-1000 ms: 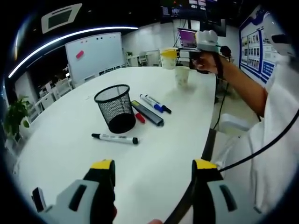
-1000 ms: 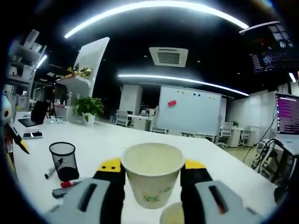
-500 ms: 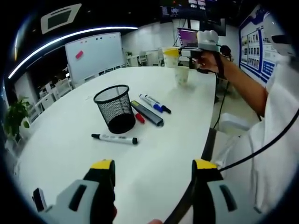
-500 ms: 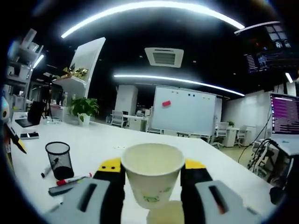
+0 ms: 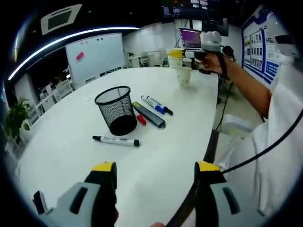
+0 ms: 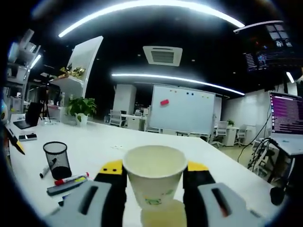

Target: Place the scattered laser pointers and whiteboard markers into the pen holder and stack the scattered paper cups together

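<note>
A black mesh pen holder [image 5: 117, 109] stands mid-table. Beside it lie a black marker [image 5: 116, 140], a red marker [image 5: 141, 119], a dark grey laser pointer [image 5: 149, 115] and a blue marker [image 5: 157, 105]. My left gripper [image 5: 156, 172] is open, low over the near table edge, with nothing between its jaws. At the far end, my right gripper [image 6: 154, 166] is shut on a paper cup [image 6: 154, 182], held just above a second paper cup [image 6: 163, 215] that stands on the table. In the left gripper view the held cup [image 5: 174, 57] hangs over the standing cup [image 5: 184, 76].
The white oval table [image 5: 71, 142] has its edge at the right, where a person's arm [image 5: 246, 90] reaches in. A whiteboard [image 6: 182, 113] and a laptop [image 6: 286, 125] stand beyond the table. The pen holder [image 6: 57, 160] and markers [image 6: 71, 179] lie left of the right gripper.
My right gripper has carried the held cup sideways until it hangs over the standing cup. The left gripper and the markers have not moved.
</note>
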The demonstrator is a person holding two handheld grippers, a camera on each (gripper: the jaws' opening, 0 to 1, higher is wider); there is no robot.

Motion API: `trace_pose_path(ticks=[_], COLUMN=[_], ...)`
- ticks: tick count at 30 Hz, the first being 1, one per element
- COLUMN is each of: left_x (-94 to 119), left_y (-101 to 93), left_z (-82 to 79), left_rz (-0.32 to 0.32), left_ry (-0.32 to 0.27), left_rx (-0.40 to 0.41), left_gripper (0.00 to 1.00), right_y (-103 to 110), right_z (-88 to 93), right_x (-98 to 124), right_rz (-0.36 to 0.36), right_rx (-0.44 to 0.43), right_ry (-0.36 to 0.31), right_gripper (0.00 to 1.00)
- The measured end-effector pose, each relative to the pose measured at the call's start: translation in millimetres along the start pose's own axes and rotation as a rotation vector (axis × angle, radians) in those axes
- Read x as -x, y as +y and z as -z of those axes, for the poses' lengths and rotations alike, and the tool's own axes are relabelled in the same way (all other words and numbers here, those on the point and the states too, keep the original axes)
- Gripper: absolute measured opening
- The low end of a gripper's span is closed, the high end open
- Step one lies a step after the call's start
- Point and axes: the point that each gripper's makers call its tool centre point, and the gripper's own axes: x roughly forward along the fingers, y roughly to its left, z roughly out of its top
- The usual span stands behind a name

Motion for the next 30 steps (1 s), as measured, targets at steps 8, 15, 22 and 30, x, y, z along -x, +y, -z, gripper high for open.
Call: trace_pose_path(ticks=[8,15,22,30], left_x=[-2,0,-2,3], left_y=[-1.3,0.4,-0.7,3.5], left_z=[0.6,0.6,1.7,-0.2], left_rz=[0.005,0.0,0.005,-0.007], left_ry=[0.0,0.0,0.007,0.003], left_rx=[0.0,-0.002,-0.002,-0.006], left_gripper=[0.67,0.67,0.67,0.67], right_y=[-4,-8,-11,-14], right_z=[0.8,-1.0,-1.2,1.5], right_x=[4,7,12,15], right_rz=[0.007,0.015,0.019,0.028], right_rx=[-0.004,-0.01,-0.01,-0.012], right_ry=[0.001,-0.006,-0.006,-0.003], right_gripper=[0.47,0.48,0.47,0.47])
